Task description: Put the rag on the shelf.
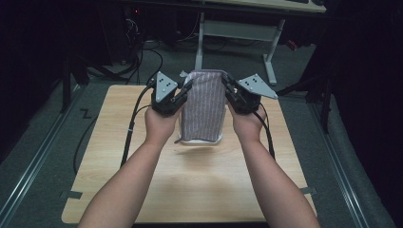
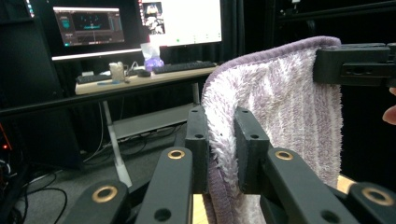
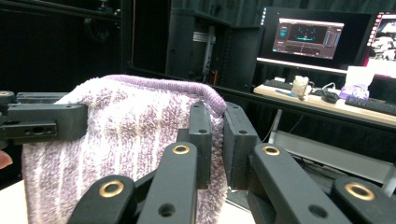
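A purple striped towel (image 1: pixel 204 102) hangs upright above the wooden table (image 1: pixel 190 180), stretched between both grippers. My left gripper (image 1: pixel 183 90) is shut on the towel's left upper edge, and the pile (image 2: pixel 275 102) is pinched between its black jaws. My right gripper (image 1: pixel 228 90) is shut on the right upper edge, with the towel (image 3: pixel 121 135) spreading away from its jaws. The towel's lower end, with a white lining (image 1: pixel 202 140), rests on or just above the tabletop. In the left gripper view the right gripper (image 2: pixel 357 65) clamps the far corner; in the right gripper view the left gripper (image 3: pixel 46 122) clamps the other.
Beyond the table's far edge stands a white desk frame (image 1: pixel 202 45) with cables on the grey floor (image 1: pixel 43 142). A desk with monitors (image 2: pixel 88 25) and a keyboard (image 2: pixel 182 67) sits further back. Bare tabletop lies in front of the towel.
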### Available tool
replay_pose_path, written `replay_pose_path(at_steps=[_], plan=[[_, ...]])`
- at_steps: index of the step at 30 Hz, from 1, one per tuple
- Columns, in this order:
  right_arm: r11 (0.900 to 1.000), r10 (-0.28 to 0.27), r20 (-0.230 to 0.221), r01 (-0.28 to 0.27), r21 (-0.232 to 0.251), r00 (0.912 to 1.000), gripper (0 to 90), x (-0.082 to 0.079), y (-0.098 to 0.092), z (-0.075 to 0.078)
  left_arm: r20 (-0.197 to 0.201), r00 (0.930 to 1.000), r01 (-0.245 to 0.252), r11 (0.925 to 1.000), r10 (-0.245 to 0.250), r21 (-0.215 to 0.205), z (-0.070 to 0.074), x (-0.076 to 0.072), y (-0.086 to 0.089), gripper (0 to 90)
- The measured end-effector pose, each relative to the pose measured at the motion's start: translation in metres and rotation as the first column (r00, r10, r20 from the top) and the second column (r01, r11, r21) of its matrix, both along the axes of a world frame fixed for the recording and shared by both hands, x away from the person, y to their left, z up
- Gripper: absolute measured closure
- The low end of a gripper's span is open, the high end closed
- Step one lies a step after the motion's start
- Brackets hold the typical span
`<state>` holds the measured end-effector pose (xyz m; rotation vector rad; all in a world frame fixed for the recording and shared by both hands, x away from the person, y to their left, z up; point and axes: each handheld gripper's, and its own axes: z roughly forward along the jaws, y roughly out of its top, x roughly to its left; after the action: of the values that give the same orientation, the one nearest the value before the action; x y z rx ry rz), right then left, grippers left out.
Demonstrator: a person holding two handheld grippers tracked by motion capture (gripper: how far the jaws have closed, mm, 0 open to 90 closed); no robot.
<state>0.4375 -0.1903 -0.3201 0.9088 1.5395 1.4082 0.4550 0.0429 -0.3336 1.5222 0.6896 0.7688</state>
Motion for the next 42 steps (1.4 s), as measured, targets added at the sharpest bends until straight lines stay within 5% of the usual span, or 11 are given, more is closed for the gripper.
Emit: replay_pose_path(at_steps=[18, 20, 24, 27, 32, 37, 42], plan=[[0.995, -0.027, -0.078, 0.019, -0.101, 0.9966, 83.6, 0.064, 0.004, -0.003, -0.089, 0.9943, -0.055, 0.9977, 0.058, 0.04, -0.006, 0.057, 0.0, 76.9], [0.994, -0.015, -0.139, -0.001, -0.112, 0.9902, 83.7, 0.075, 0.003, -0.014, -0.163, 0.9857, -0.035, 0.998, 0.043, 0.053, -0.016, 0.068, 0.004, 76.7], [0.992, -0.01, -0.201, -0.016, -0.127, 0.9796, 83.4, 0.085, 0.007, -0.026, -0.22, 0.9743, -0.038, 0.9979, 0.049, 0.052, -0.026, 0.077, 0.006, 76.2], [0.992, -0.01, -0.231, -0.019, -0.123, 0.973, 82.5, 0.09, 0.007, -0.03, -0.29, 0.9559, -0.036, 0.9986, 0.046, 0.039, -0.034, 0.088, 0.007, 75.0], [0.992, -0.012, -0.298, -0.026, -0.123, 0.9546, 77.1, 0.1, 0.004, -0.041, -0.349, 0.9358, -0.032, 0.9982, 0.048, 0.051, -0.043, 0.097, 0.009, 72.8], [0.995, -0.017, -0.338, -0.017, -0.098, 0.9411, 65.6, 0.107, -0.001, -0.046, -0.363, 0.9306, -0.044, 0.9988, 0.049, 0.021, -0.044, 0.1, 0.014, 60.4], [0.991, -0.026, -0.327, -0.019, -0.133, 0.9446, 64.9, 0.106, 0.001, -0.048, -0.352, 0.9346, -0.044, 0.9988, 0.049, 0.023, -0.042, 0.098, 0.014, 57.1]])
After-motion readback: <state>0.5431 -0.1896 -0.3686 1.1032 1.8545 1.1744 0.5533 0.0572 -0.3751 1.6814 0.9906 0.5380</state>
